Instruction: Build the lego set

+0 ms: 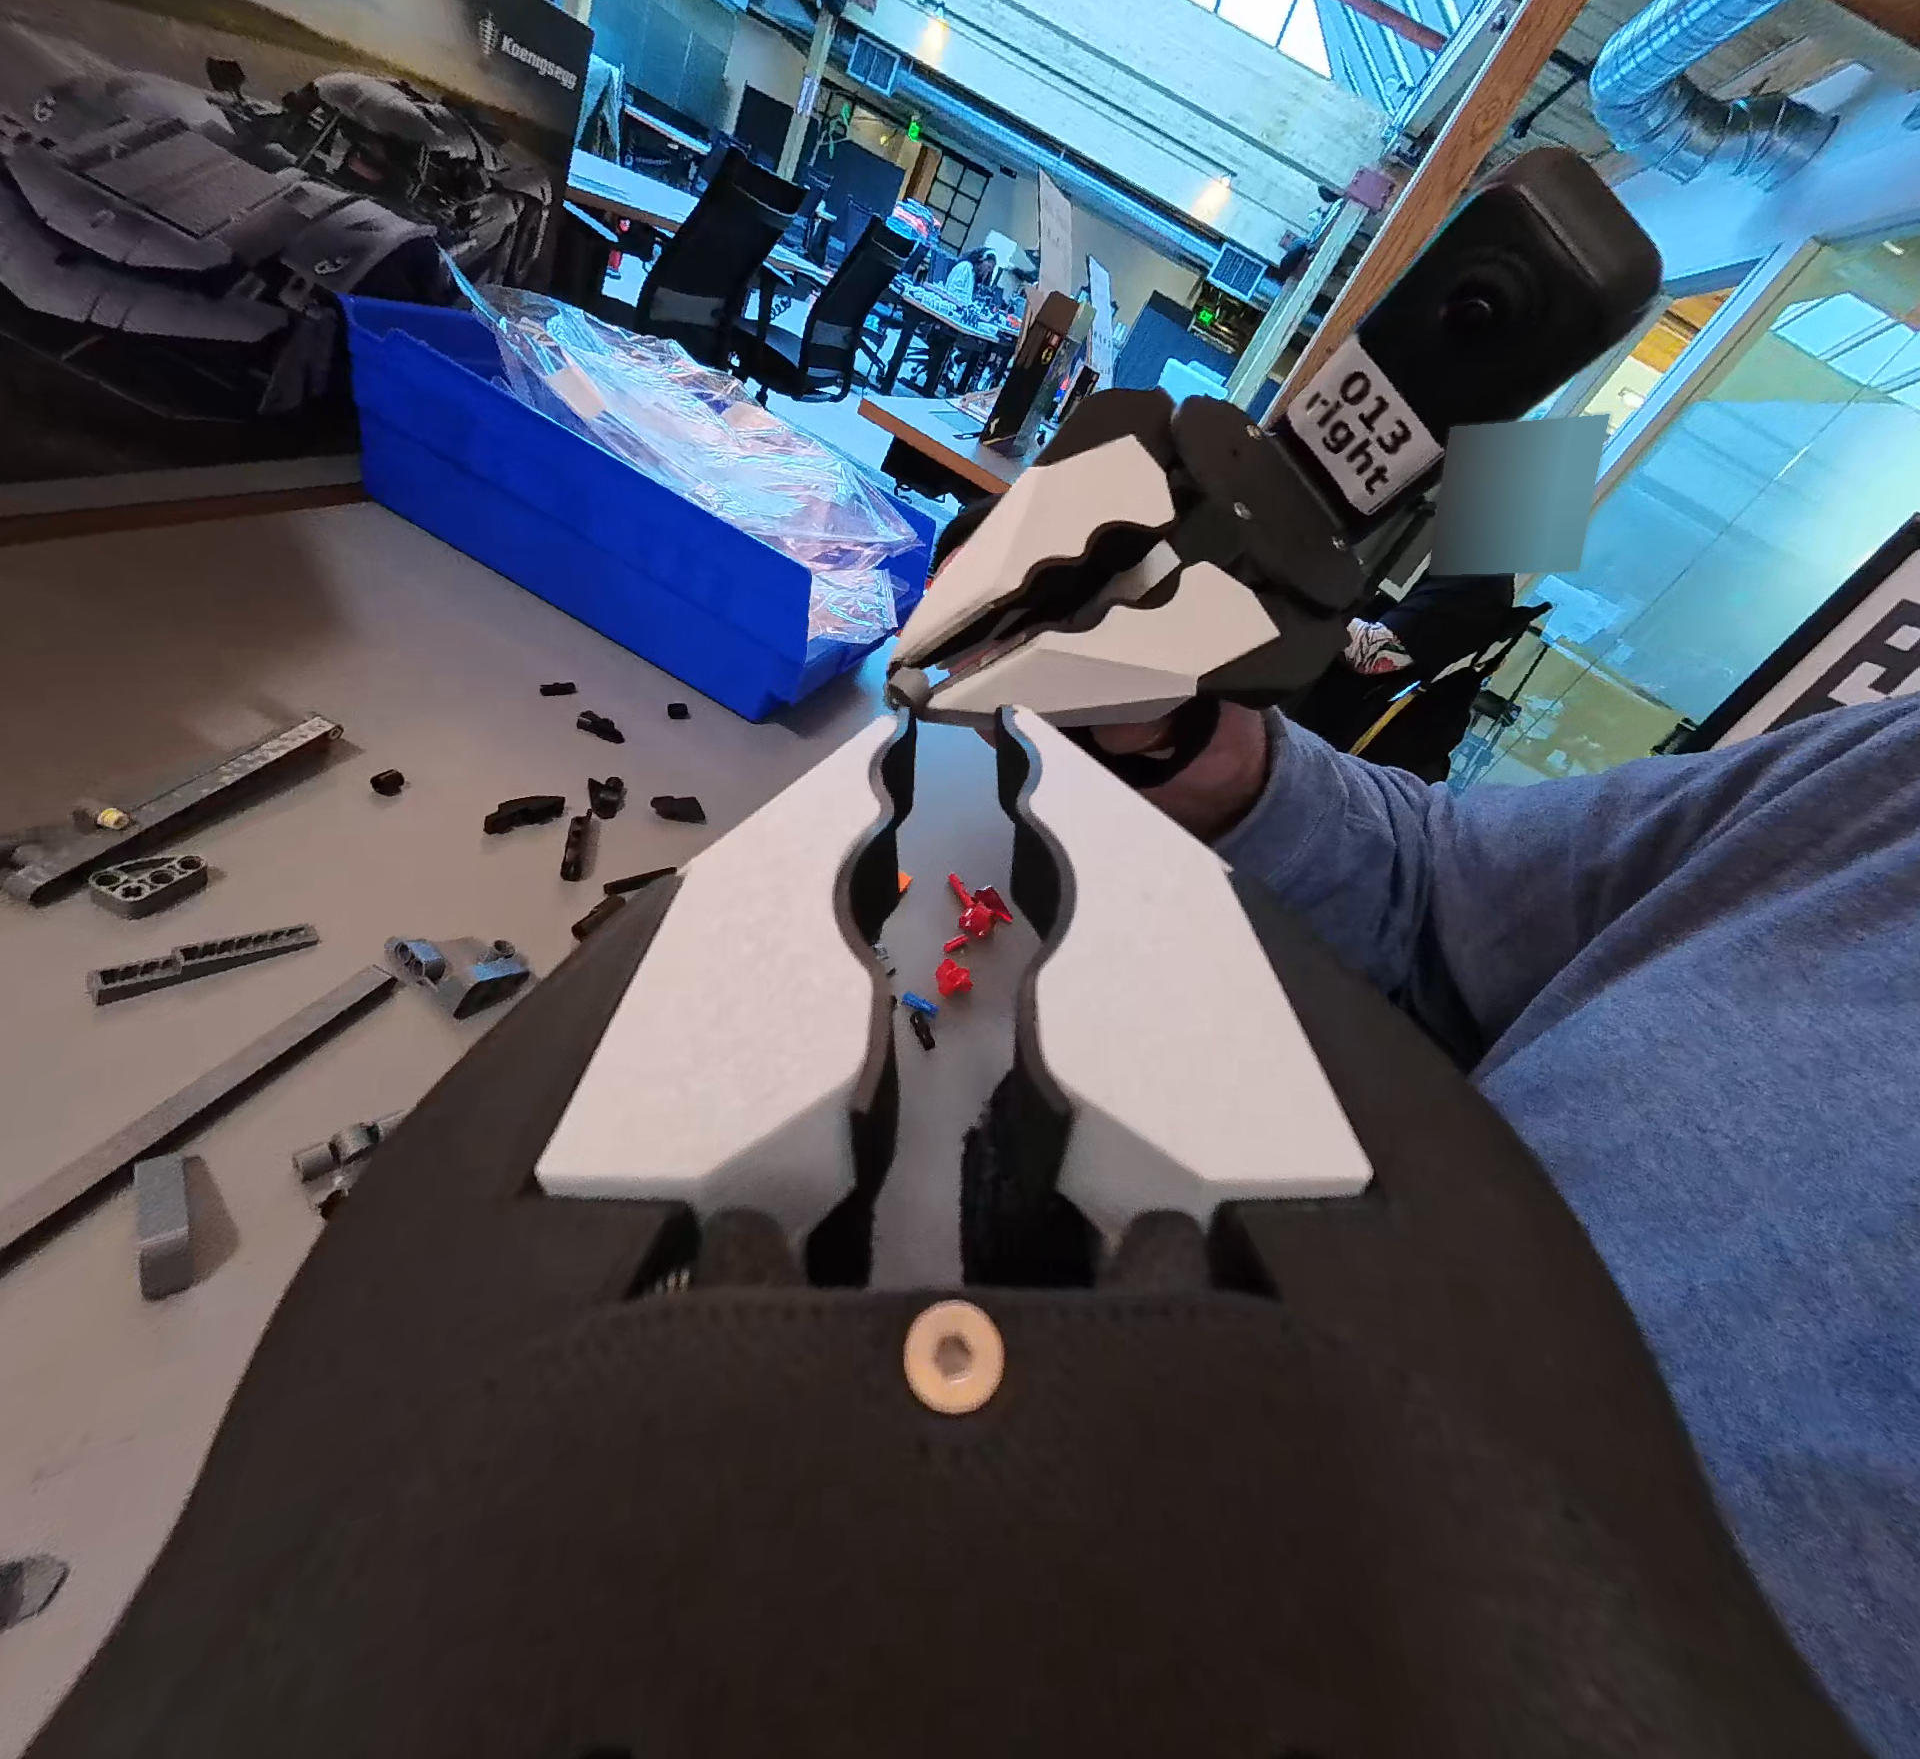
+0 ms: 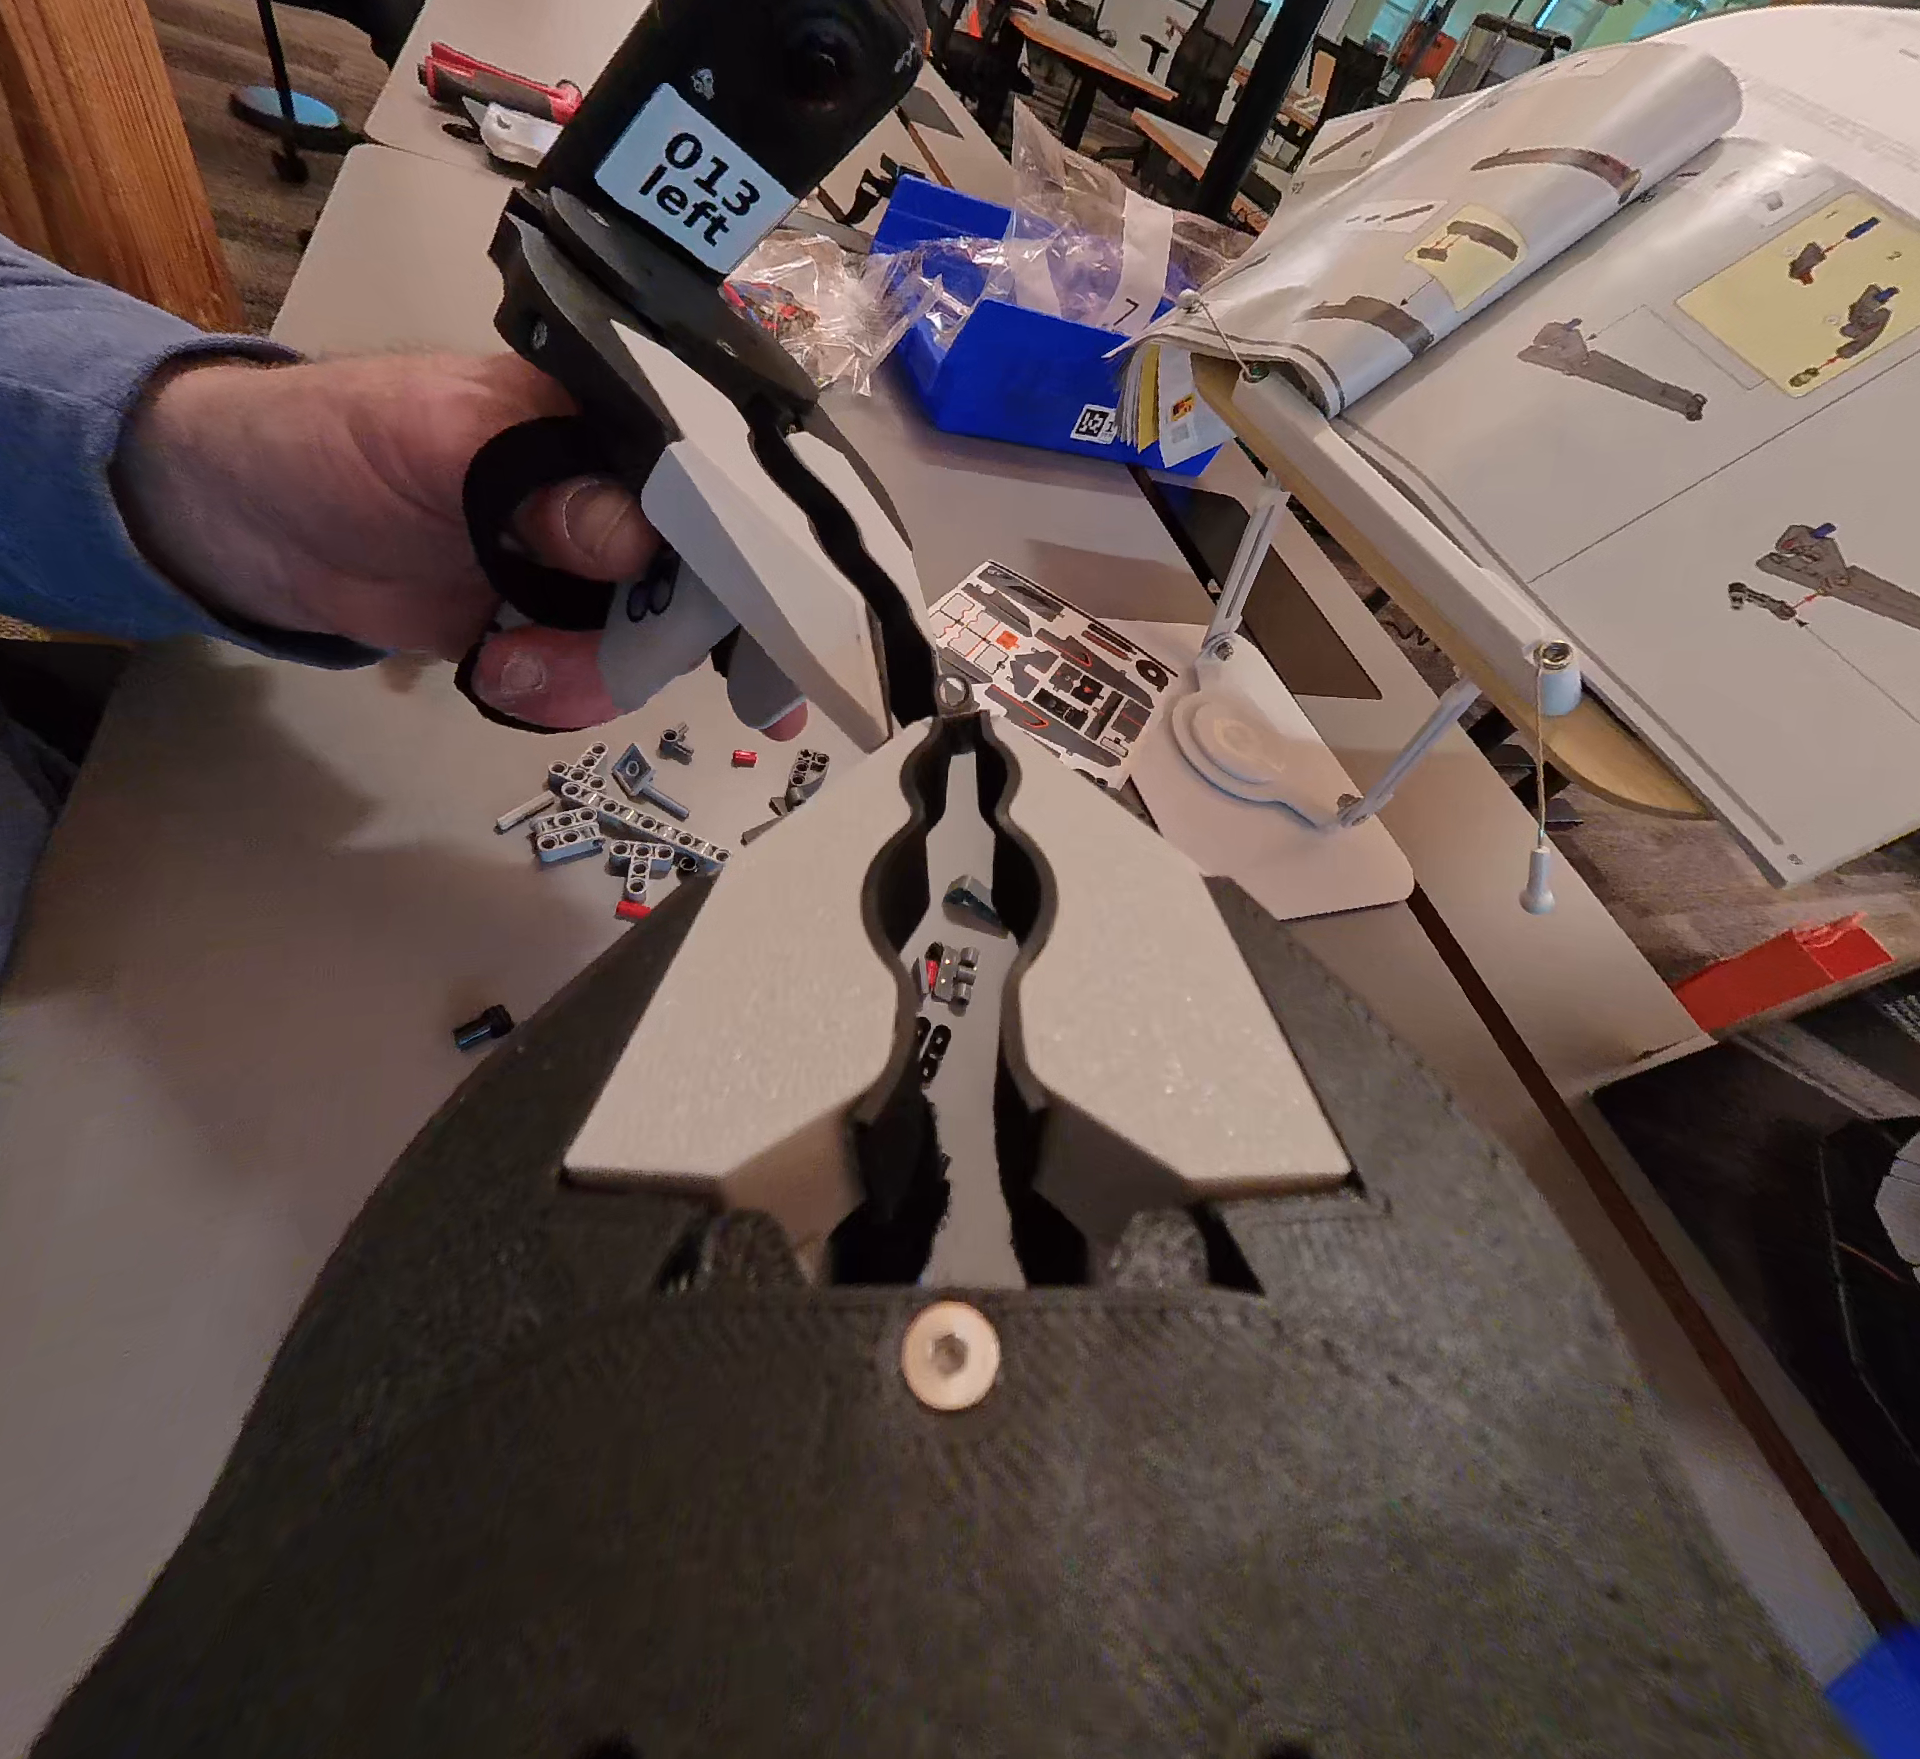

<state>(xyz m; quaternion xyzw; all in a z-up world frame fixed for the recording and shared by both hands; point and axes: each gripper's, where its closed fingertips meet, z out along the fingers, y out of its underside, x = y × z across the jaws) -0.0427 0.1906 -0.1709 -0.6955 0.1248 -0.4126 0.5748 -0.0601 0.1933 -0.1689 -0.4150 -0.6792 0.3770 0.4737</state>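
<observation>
both grippers up over the table, tips meeting. right gripper [image 1: 920, 693] jaws clamped on a small grey piece [image 1: 906, 686]. left gripper [image 1: 954, 722] jaws slightly apart, just under it.

Matt grey table [image 1: 260, 629]; glossy blue plastic bin [image 1: 582, 504].

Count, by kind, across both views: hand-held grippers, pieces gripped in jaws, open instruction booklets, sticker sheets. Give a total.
Grippers: 2 (left gripper, right gripper)
Small grey piece in the right jaws: 1
Open instruction booklet: 1
Sticker sheet: 1
Total: 5
</observation>
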